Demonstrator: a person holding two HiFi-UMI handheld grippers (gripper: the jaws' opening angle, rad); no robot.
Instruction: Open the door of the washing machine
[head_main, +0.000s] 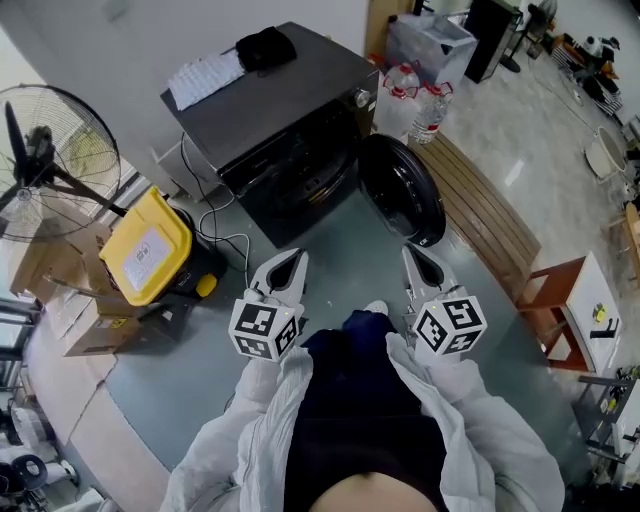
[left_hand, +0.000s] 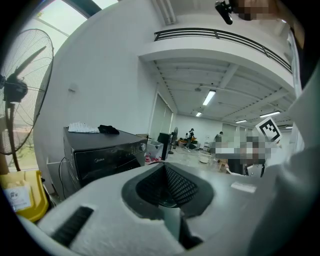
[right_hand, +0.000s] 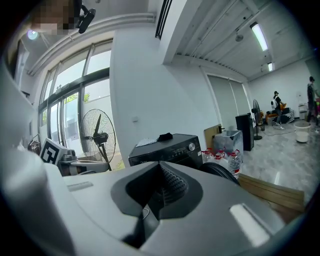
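The black washing machine (head_main: 275, 120) stands ahead of me, and its round door (head_main: 402, 190) hangs open, swung out to the right of the drum opening (head_main: 300, 190). My left gripper (head_main: 297, 258) and right gripper (head_main: 409, 251) are held side by side close to my body, well short of the machine, both shut with nothing in them. In the left gripper view its jaws (left_hand: 166, 167) are pressed together, with the machine (left_hand: 102, 155) beyond them at left. The right gripper view shows closed jaws (right_hand: 161, 166), the machine (right_hand: 167, 147) and the open door (right_hand: 220, 172).
A standing fan (head_main: 45, 165) and a yellow-lidded container (head_main: 148, 245) sit left of the machine, with cardboard boxes (head_main: 90, 310) nearer me. Water bottles (head_main: 415, 100) stand behind the door. A wooden slatted bench (head_main: 485, 210) and a red-framed stool (head_main: 565, 310) lie to the right.
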